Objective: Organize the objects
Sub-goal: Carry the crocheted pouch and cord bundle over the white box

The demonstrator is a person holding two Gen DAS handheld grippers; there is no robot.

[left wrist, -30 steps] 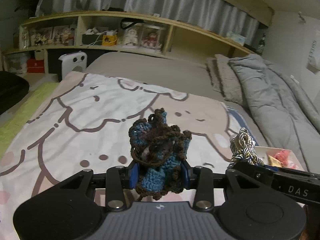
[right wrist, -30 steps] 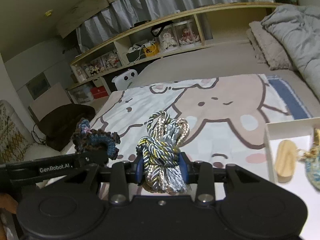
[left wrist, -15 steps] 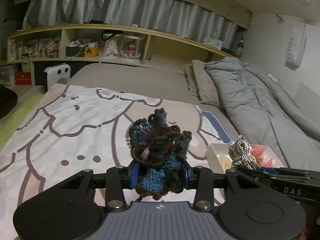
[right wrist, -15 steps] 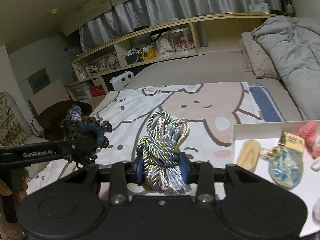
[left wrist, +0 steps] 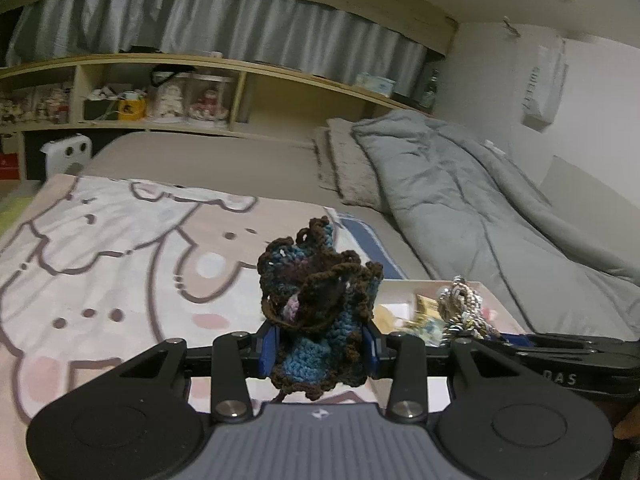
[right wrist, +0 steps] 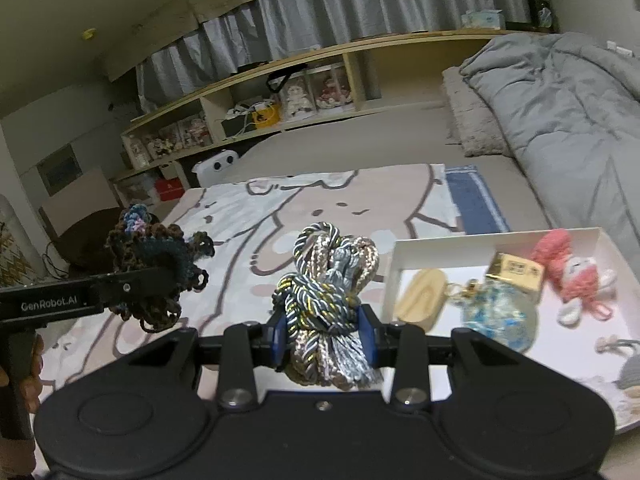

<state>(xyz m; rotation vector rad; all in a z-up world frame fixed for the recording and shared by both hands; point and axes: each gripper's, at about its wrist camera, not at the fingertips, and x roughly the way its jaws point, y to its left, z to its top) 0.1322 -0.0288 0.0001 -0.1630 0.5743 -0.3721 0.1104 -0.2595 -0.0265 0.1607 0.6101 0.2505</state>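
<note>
Left hand-held gripper (left wrist: 319, 346) pinches the crocheted piece (left wrist: 318, 304); right hand-held gripper (right wrist: 325, 334) pinches the cord bundle (right wrist: 330, 304).

Both claws, with the crochet piece (left wrist: 318, 304) and the cord bundle (right wrist: 330, 312), were carried across the bed toward the white tray (right wrist: 404, 252), which was brought fully into view.

**Both tongs side by side above the bed, tray off to the right**

Left tongs (left wrist: 318, 346) carry the crochet piece (left wrist: 316, 304) over the cartoon blanket (left wrist: 100, 260), right tongs (right wrist: 323, 334) just beside them with the cord bundle (right wrist: 328, 292). Right of that bundle, the tray (right wrist: 390, 276) lies on the bed with a wooden piece (right wrist: 420, 300), pouch (right wrist: 500, 320), small box (right wrist: 516, 272) and knitted doll (right wrist: 568, 272) in it. Behind the tray, the duvet (right wrist: 560, 120); beyond the blanket, the shelf (right wrist: 280, 100).
</note>
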